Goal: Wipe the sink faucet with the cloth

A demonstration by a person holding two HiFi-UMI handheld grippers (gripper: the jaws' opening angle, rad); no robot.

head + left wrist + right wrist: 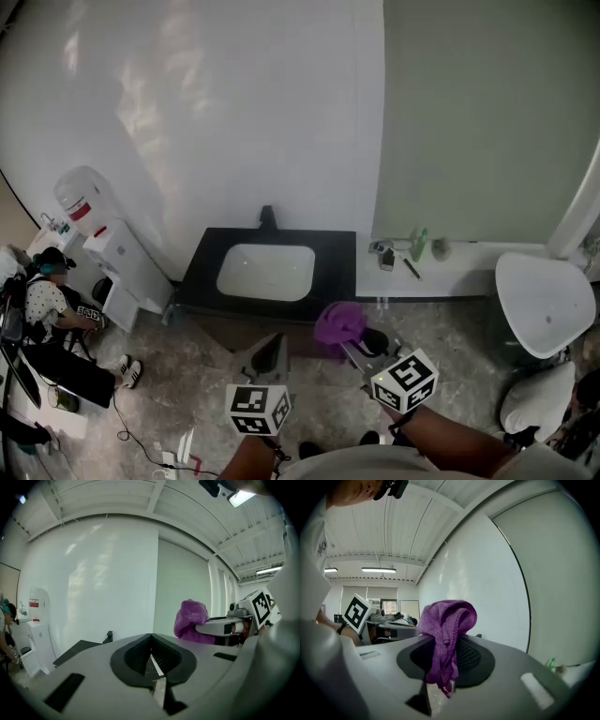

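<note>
Hovering off the black vanity table's (339,255) front edge, the right tool (354,345) clamps a crumpled purple cloth (339,323); the left tool (269,354) beside it is closed, empty. The small black faucet (267,217) stands at the back edge, beyond the white basin (232,261).

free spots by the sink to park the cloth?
Bare black counter flanks the white basin: the right strip, nearest the right claw holding the purple cloth, and a matching left strip. The faucet takes the middle behind the basin. The white ledge is cluttered with small bottles at its sink end, bare toward the toilet.
</note>
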